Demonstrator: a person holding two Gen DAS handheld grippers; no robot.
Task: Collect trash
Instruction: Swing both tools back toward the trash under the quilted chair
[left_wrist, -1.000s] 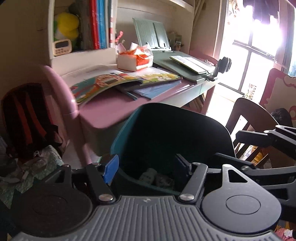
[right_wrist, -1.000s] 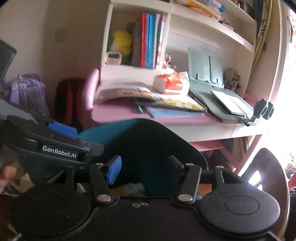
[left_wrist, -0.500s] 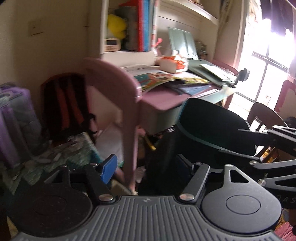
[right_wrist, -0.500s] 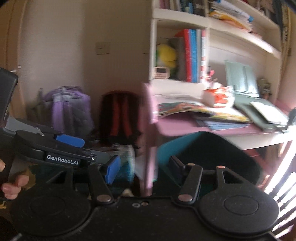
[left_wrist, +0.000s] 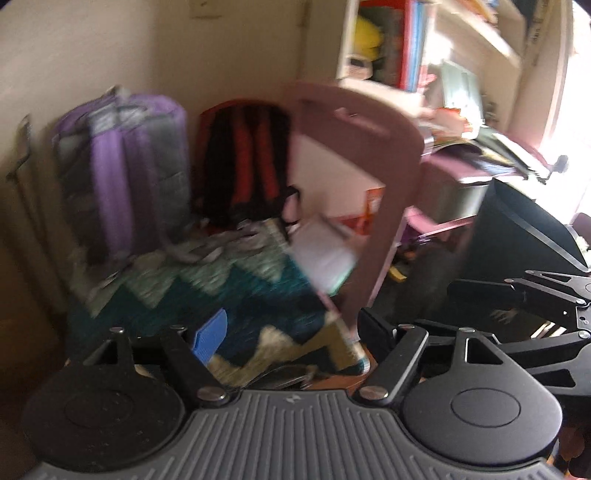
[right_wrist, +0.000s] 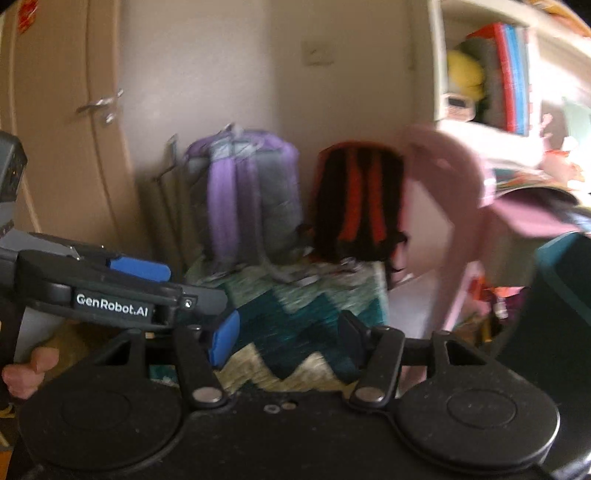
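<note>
**Both claws empty, swinging off bin toward floor clutter**

Left claw (left_wrist: 286, 328): wide, jaws have just been opening, nothing btwn them. Right claw (right_wrist: 286, 332): wide, empty. Trash bin (left_wrist: 524, 229) sits at far right, beside the pink bench (left_wrist: 454, 166). Ahead: zigzag blanket (right_wrist: 306, 317), purple backpack (right_wrist: 243, 199), red backpack (right_wrist: 360, 199), white paper (left_wrist: 325, 254) under the bench. Frames blurred; no clear trash item ID'd. Judgement: slow the sweep, fix one target, pref. the paper, before dropping in.
</note>
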